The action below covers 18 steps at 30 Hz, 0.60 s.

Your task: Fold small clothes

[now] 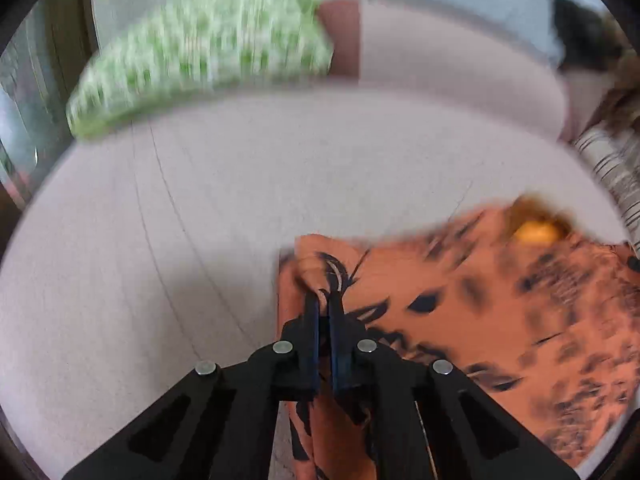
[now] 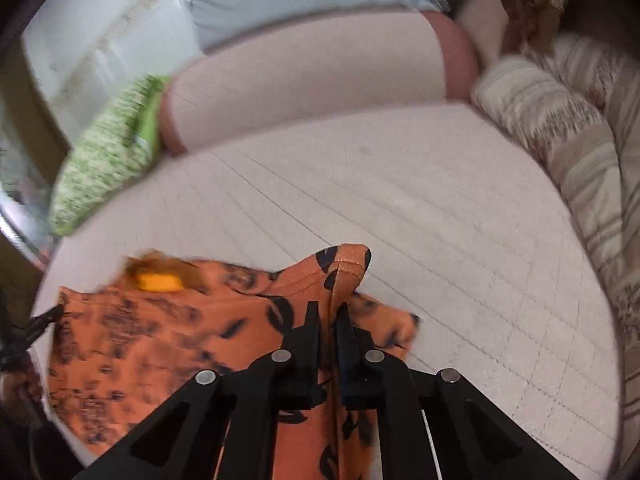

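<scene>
Each gripper pinches one corner of the orange garment (image 1: 460,300), likely so the cloth hangs taut between them and can be carried over into a fold. The left gripper (image 1: 325,300), low in the centre of its frame, has its jaws nearly closed on a bunched edge; the right gripper (image 2: 329,312) is likewise clamped on a hemmed corner that peaks above its tips. The garment spreads across the lower right of the left view and the lower left of the right view, over the pale bed sheet (image 2: 400,184). Counted: one garment, two grippers, one green pillow (image 1: 200,60) at upper left — and one striped blanket (image 2: 580,152) along the right edge.
</scene>
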Available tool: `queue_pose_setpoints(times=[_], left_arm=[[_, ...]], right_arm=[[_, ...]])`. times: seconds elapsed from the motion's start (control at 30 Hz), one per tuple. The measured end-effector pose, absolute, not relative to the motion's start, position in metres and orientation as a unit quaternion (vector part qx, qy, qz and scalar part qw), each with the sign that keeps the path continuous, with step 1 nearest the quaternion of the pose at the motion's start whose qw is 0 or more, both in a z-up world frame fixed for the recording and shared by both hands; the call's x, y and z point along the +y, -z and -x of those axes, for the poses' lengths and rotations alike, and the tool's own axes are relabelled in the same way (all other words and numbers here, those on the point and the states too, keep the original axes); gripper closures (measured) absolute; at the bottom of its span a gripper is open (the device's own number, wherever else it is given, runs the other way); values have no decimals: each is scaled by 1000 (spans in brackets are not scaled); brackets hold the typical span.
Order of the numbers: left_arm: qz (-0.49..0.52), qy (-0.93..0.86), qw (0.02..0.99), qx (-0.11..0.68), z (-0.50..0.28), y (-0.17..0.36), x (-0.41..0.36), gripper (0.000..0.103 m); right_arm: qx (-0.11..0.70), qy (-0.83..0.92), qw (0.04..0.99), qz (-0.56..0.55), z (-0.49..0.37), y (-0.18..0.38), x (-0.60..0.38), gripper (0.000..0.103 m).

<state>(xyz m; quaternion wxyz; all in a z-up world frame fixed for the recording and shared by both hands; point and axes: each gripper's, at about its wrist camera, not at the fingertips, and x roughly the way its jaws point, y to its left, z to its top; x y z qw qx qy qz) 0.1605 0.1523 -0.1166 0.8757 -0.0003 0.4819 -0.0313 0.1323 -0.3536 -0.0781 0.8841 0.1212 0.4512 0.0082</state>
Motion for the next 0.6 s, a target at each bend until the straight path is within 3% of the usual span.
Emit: queue_pose_setpoints(times=[0.1, 0.13, 0.2, 0.3, 0.4, 0.43, 0.57, 0.6], left_arm=[[29, 28, 890, 454, -145, 98, 160, 94], [28, 29, 894, 446, -140, 91, 161, 92], [7, 24, 903, 429, -124, 73, 161, 90], [11, 52, 911, 408, -93, 47, 161, 85], [27, 87, 915, 394, -64, 39, 154, 65], [35, 99, 913, 394, -57, 43, 150, 53], [27, 79, 874, 479, -63, 97, 140, 50], [14, 70, 872, 484, -62, 103, 138, 50]], right_arm=[[468, 6, 870, -156, -130, 105, -367, 79], [454, 12, 876, -165, -123, 96, -370, 59], [423, 29, 892, -158, -107, 73, -372, 32], [374, 9, 909, -185, -78, 34, -371, 33], [363, -110, 891, -249, -54, 18, -354, 30], [369, -149, 877, -269, -51, 23, -349, 30], [438, -124, 820, -346, -62, 96, -365, 29], [449, -74, 795, -402, -57, 130, -384, 45]])
